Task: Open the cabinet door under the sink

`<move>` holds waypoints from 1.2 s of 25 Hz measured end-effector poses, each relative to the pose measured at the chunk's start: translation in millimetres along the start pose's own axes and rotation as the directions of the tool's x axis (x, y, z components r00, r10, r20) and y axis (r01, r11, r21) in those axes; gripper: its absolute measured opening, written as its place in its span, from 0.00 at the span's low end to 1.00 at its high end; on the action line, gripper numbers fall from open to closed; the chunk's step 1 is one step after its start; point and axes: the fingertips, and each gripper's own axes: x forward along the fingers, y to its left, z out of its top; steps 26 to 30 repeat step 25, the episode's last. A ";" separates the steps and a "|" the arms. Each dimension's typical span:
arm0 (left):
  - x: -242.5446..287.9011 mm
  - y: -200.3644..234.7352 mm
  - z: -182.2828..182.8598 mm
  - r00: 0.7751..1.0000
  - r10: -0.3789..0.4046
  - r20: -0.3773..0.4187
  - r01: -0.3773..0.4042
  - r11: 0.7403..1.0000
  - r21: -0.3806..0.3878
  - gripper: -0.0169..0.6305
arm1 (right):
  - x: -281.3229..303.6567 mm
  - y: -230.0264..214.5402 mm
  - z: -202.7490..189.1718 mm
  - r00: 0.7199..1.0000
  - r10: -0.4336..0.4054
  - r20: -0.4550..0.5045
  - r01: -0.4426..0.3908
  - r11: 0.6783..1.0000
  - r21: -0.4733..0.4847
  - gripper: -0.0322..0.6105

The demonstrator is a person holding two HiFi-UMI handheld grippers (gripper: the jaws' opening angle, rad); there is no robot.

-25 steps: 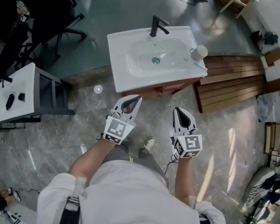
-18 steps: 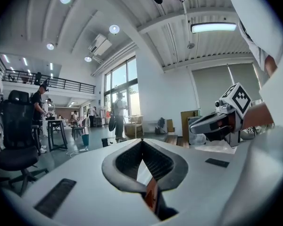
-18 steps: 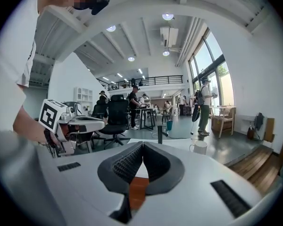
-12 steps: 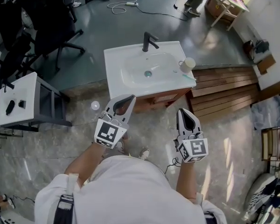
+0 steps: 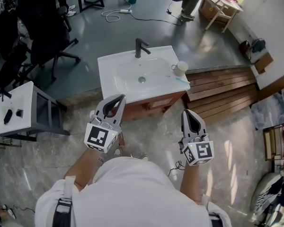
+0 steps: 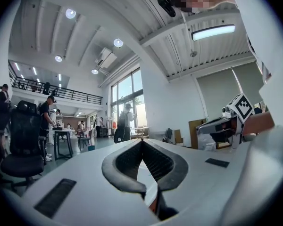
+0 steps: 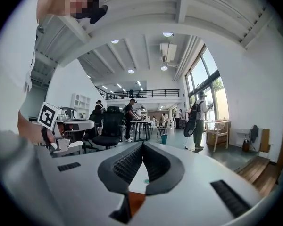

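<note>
A white sink (image 5: pixel 132 82) with a black faucet (image 5: pixel 140 47) and a white cup (image 5: pixel 180 68) stands on a brown wooden cabinet (image 5: pixel 154 104). From above, only the top strip of the cabinet front shows. My left gripper (image 5: pixel 120 97) hangs in the air just left of the cabinet front, its jaws closed tip to tip on nothing. My right gripper (image 5: pixel 186 111) hovers to the right of the cabinet, also shut and empty. Both gripper views look level across the room. In them the left gripper's (image 6: pixel 142 141) and the right gripper's (image 7: pixel 142 145) pads meet at the tips.
A white side table (image 5: pixel 16 110) stands at the left, with black office chairs (image 5: pixel 42 32) behind it. Stacked wooden boards (image 5: pixel 217 93) lie right of the sink. Several people stand at tables far across the room (image 7: pixel 132 119). The floor by the cabinet is grey stone.
The head view has shifted, so the sink sits further left and lower in the picture. My left gripper has drifted left and a little toward me. Both grippers stay shut.
</note>
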 end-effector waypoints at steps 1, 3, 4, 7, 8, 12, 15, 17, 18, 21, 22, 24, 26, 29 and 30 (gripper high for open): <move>0.7 -1.6 0.9 1.000 0.002 0.003 -0.002 1.000 0.001 0.05 | -2.1 -1.4 1.2 1.000 0.002 0.010 -0.002 1.000 -0.003 0.10; 1.6 -4.8 -0.4 1.000 0.007 0.002 -0.007 1.000 0.003 0.05 | -4.8 -5.1 2.3 1.000 -0.007 0.025 0.007 1.000 -0.007 0.10; 1.9 -5.8 -1.8 1.000 0.008 0.000 -0.008 1.000 0.005 0.05 | -5.0 -6.6 2.5 0.999 -0.013 0.031 0.014 1.000 -0.001 0.10; 4.0 -5.9 -3.3 1.000 0.009 -0.001 -0.009 1.000 0.020 0.05 | -2.2 -6.2 2.0 0.999 -0.016 0.038 0.015 1.000 0.018 0.10; 4.9 -5.4 -2.2 1.000 0.011 0.001 -0.011 1.000 0.023 0.05 | -1.4 -5.1 1.5 0.999 -0.010 0.036 0.010 1.000 0.019 0.10; 5.2 -1.9 5.0 1.000 0.028 0.013 -0.028 1.000 0.010 0.05 | -2.2 -3.1 -1.1 1.000 -0.004 0.027 0.004 1.000 0.030 0.10; 2.7 3.9 4.6 0.999 0.043 0.003 -0.043 0.999 0.008 0.05 | 0.4 -3.5 -1.4 1.000 -0.004 0.025 0.003 1.000 0.027 0.10; 0.7 8.8 2.0 0.999 0.051 -0.002 -0.051 0.999 0.005 0.05 | 3.5 -2.9 1.0 1.000 -0.003 0.029 0.002 1.000 0.027 0.10; -0.7 11.3 0.4 0.999 0.054 -0.003 -0.054 0.998 0.006 0.05 | 4.5 -1.3 2.5 1.000 -0.001 0.031 0.000 1.000 0.026 0.10; -2.0 16.8 1.5 0.998 0.061 0.002 -0.061 0.998 0.010 0.05 | 7.4 2.8 5.1 0.999 0.010 0.033 -0.010 1.000 0.019 0.10; -1.3 18.1 3.1 0.998 0.064 0.004 -0.064 0.998 0.009 0.05 | 8.6 3.0 5.3 0.999 0.009 0.033 -0.010 1.000 0.019 0.10; 0.7 20.4 7.0 0.998 0.068 0.004 -0.068 0.998 0.001 0.05 | 11.1 2.8 5.2 0.999 0.004 0.033 -0.005 1.000 0.025 0.10; 1.8 21.4 8.9 0.998 0.070 0.003 -0.070 0.998 -0.003 0.05 | 12.5 2.7 5.1 0.999 0.001 0.034 -0.002 1.000 0.028 0.10; 1.8 21.4 8.9 0.998 0.070 0.003 -0.070 0.998 -0.003 0.05 | 12.5 2.7 5.1 0.999 0.001 0.034 -0.002 1.000 0.028 0.10; 1.8 21.4 8.9 0.998 0.070 0.003 -0.070 0.998 -0.003 0.05 | 12.5 2.7 5.1 0.999 0.001 0.034 -0.002 1.000 0.028 0.10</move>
